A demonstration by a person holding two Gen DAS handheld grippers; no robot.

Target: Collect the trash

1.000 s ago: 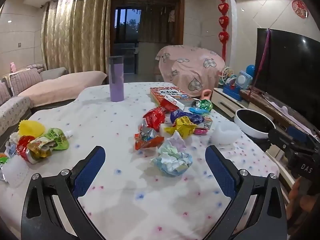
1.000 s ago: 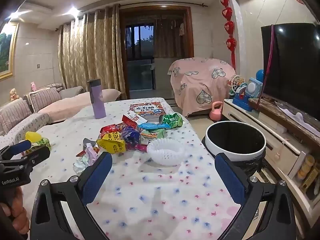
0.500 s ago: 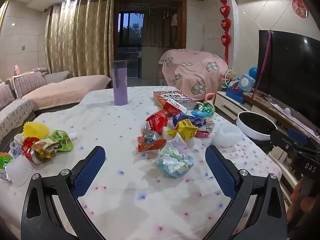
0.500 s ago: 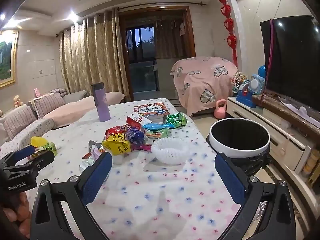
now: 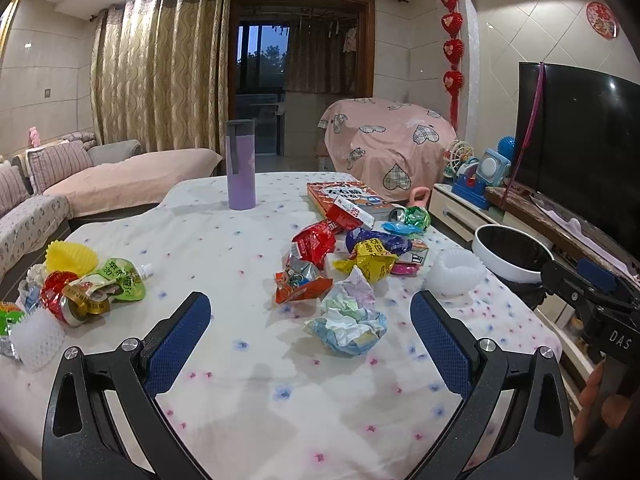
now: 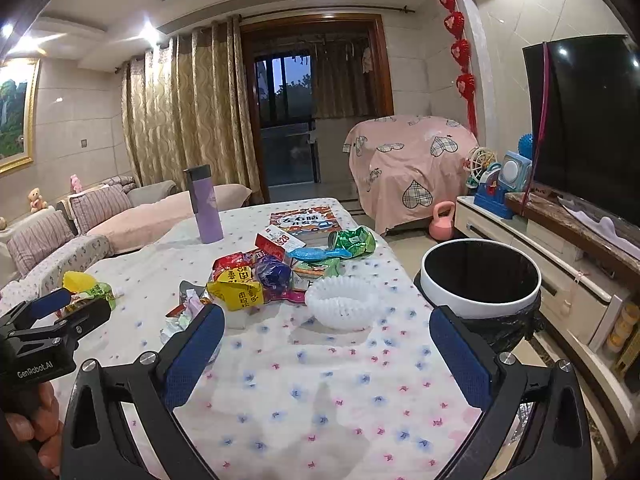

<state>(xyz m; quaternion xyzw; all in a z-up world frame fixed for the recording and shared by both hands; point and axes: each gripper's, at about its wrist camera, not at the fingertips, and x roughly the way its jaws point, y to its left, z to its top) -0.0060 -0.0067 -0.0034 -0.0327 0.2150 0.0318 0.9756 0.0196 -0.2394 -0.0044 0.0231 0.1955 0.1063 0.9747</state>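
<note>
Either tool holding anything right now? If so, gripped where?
Nothing held. The left tool and right tool are both open and empty above the table; the crumpled paper lies untouched between the left tool's fingers.

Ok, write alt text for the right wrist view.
The open right claw hovers over a floral tablecloth, facing a white fluted paper cup and a heap of snack wrappers. A black-lined trash bin stands beside the table at right.

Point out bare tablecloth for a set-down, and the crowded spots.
Free: the near strip in front of the crumpled paper, and the stretch between the purple bottle and left pile. Crowded: the centre wrappers up to the white cup.
</note>
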